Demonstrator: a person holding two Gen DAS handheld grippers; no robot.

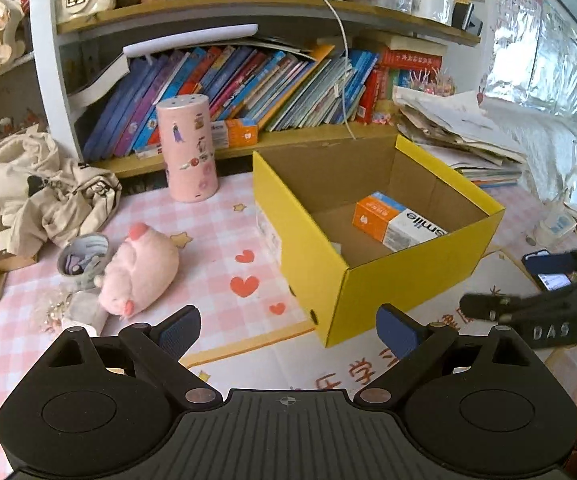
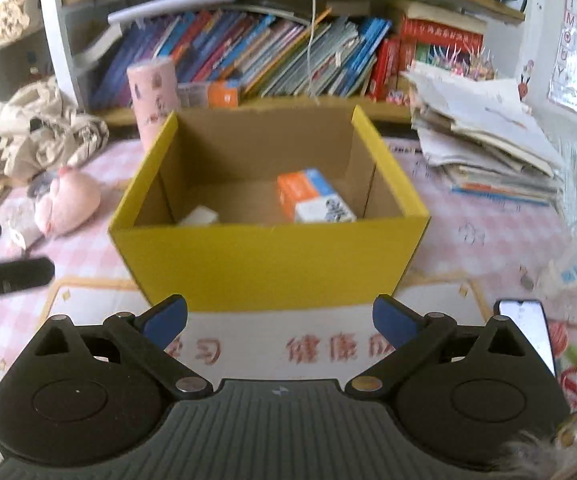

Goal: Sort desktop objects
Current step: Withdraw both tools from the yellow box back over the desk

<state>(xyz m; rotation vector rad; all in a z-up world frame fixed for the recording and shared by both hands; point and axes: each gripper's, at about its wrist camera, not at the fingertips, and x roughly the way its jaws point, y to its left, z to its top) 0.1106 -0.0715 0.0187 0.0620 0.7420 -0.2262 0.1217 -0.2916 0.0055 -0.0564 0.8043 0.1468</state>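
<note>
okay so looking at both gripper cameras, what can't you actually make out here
- Small white item in the yellow box: right wrist view blurred, near wall hides it in the left view.
- Contents of the grey cup: left view, plush pig overlaps it.
- Phone screen: cut by the right gripper.

Phone [image 2: 528,336] partly behind right gripper [image 2: 280,320]

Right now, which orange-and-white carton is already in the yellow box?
The "smile" carton, lying inside the yellow box. The other carton sits on the bookshelf.
</note>
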